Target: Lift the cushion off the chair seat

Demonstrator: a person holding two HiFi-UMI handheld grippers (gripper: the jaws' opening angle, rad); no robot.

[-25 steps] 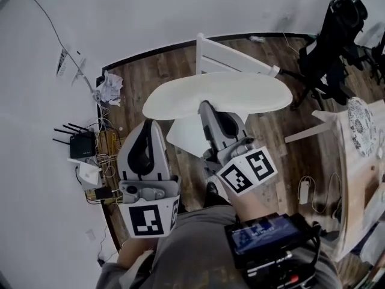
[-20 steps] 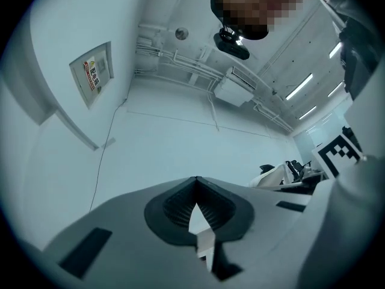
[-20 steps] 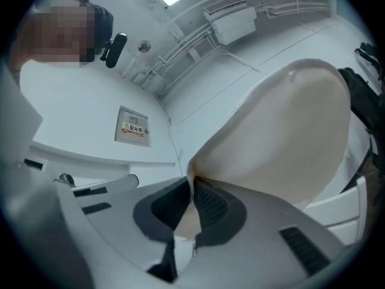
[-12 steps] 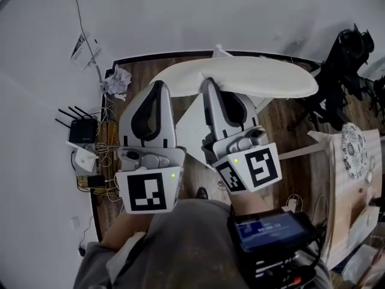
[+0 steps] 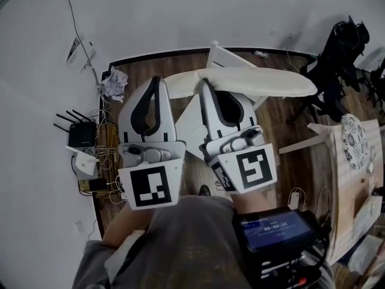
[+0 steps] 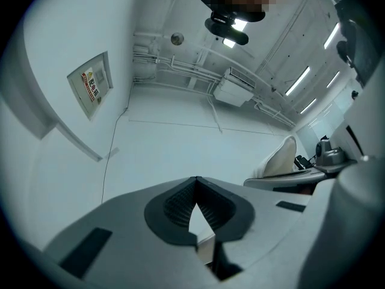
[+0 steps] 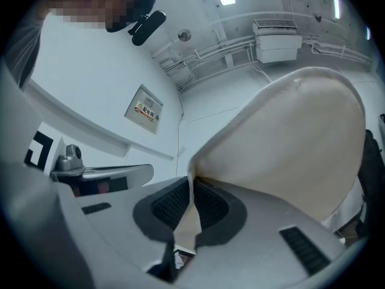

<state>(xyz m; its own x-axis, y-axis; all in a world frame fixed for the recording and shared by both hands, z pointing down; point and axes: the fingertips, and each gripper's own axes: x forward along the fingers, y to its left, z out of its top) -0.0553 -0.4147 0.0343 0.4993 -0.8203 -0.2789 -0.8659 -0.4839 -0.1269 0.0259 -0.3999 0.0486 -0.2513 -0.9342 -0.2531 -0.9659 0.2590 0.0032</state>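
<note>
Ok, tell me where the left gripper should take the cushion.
Take the thin near rim of the cushion at its left end, coming in level from the person's side. It is a flat pad held roughly level, edge-on to the grippers; the right gripper pinches that rim nearby. The left gripper, shut and empty, would need to open first.

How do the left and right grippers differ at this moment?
The right gripper pinches the edge of the cushion between its pads, while the left gripper has nothing between its jaws. The cushion fills much of the right gripper view but shows only at the side of the left gripper view. Shared: both have their jaws together and are held side by side.
</note>
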